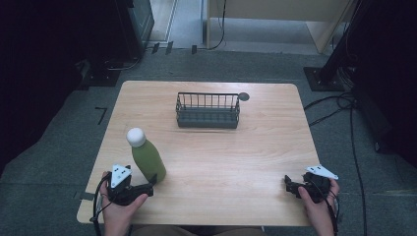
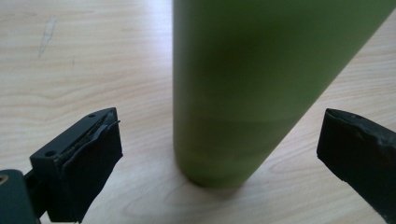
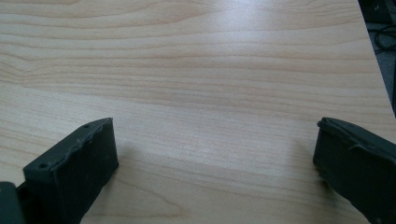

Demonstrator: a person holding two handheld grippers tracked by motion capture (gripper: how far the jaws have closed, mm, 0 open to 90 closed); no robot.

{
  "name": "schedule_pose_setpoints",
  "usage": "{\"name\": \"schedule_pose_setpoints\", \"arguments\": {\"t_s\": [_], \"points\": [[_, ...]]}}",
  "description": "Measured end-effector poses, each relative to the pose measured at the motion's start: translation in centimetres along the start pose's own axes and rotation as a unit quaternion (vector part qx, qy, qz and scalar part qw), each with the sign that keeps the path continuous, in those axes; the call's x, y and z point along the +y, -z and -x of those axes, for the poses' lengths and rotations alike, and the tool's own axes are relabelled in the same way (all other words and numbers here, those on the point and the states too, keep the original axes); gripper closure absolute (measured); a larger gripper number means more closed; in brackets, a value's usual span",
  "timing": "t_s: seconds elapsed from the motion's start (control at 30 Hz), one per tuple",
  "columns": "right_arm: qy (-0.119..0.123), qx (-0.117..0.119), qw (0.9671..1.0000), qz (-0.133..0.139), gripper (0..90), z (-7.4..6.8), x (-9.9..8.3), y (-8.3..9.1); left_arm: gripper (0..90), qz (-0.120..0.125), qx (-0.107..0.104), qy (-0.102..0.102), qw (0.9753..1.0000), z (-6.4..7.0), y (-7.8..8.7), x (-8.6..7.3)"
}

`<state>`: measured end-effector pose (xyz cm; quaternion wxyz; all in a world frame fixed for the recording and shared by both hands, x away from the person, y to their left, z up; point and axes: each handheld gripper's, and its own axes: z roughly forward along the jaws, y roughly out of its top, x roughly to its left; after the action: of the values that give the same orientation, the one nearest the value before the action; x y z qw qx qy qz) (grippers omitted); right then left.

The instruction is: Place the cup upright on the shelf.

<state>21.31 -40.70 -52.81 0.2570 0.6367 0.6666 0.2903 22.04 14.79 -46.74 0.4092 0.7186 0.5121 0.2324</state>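
The left gripper is standing spread beside the green bottle (not touching); the right gripper is also gaping over the table.

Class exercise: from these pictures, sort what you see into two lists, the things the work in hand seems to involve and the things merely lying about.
Seemingly in play:
- green bottle, standing between the open jaws of the left hand-held gripper
- wire basket, possibly

Merely about:
- cables on the floor
- right hand-held gripper, open over bare table
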Motion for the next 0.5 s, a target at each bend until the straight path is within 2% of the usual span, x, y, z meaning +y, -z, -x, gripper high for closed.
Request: {"name": "schedule_pose_setpoints", "arguments": {"t_s": [0.2,0.5], "points": [[-0.001,0.000,1.0000,0.000,0.0,0.0,0.0,0.0,5.1,0.012,0.004,0.004,0.9999,0.5,-0.7,1.0],[0.000,0.000,1.0000,0.000,0.0,0.0,0.0,0.0,13.8,0.035,-0.001,-0.004,0.9994,1.1,-1.1,2.4]]}}
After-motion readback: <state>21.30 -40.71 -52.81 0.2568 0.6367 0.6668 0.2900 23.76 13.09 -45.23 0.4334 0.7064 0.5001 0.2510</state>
